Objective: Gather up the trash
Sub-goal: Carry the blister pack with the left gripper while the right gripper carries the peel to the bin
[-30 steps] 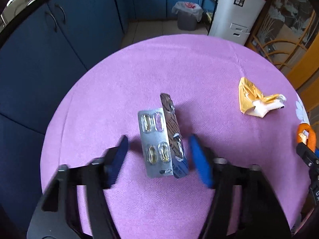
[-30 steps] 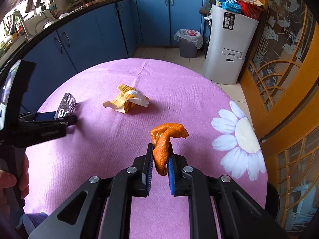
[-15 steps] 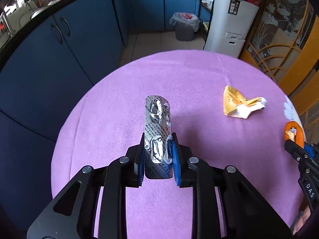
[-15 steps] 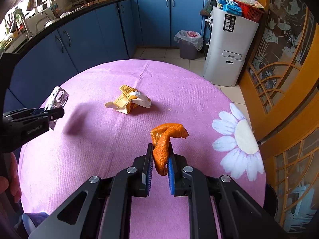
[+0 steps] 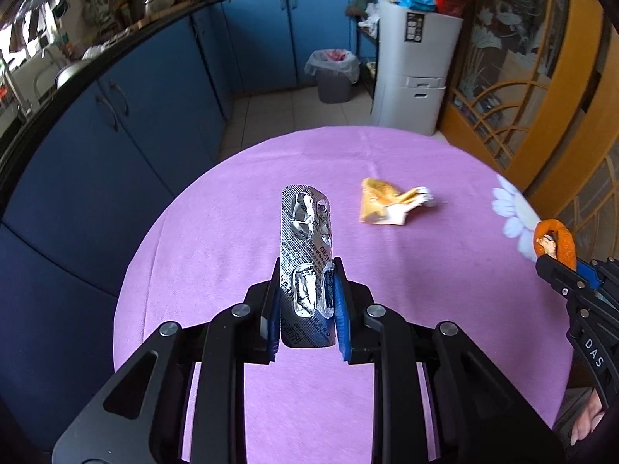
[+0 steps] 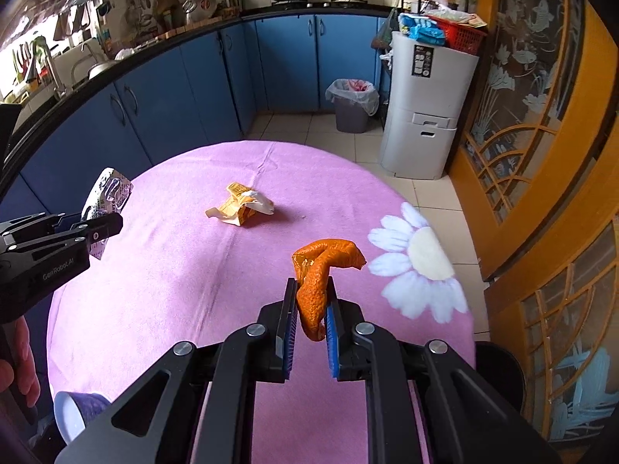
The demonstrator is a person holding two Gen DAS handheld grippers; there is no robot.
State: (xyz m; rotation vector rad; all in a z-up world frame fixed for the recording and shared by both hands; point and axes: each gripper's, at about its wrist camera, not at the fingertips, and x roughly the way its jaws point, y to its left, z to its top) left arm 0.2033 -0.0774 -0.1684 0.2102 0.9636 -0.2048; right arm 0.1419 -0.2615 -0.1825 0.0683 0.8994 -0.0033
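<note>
- Both my grippers are closed on trash: left gripper [image 5: 306,301] clamps the blister pack [image 5: 305,239], frame centre.
- Right gripper [image 6: 308,309] pinches the orange peel [image 6: 321,270].
- Yellow wrapper [image 6: 240,208] lies beyond, mid-table [image 6: 174,270].

— What lies ahead of the left gripper [image 5: 307,290]?
— The wrapper [image 5: 389,203], on the table [image 5: 232,232], slightly right.
— And the right gripper [image 6: 309,301]?
— Wrapper ahead-left (bin [image 6: 352,104] beyond, on the floor).

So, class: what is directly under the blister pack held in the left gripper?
Under the blister pack shows only purple tablecloth; the left gripper hides the cloth beneath its lower end.
</note>
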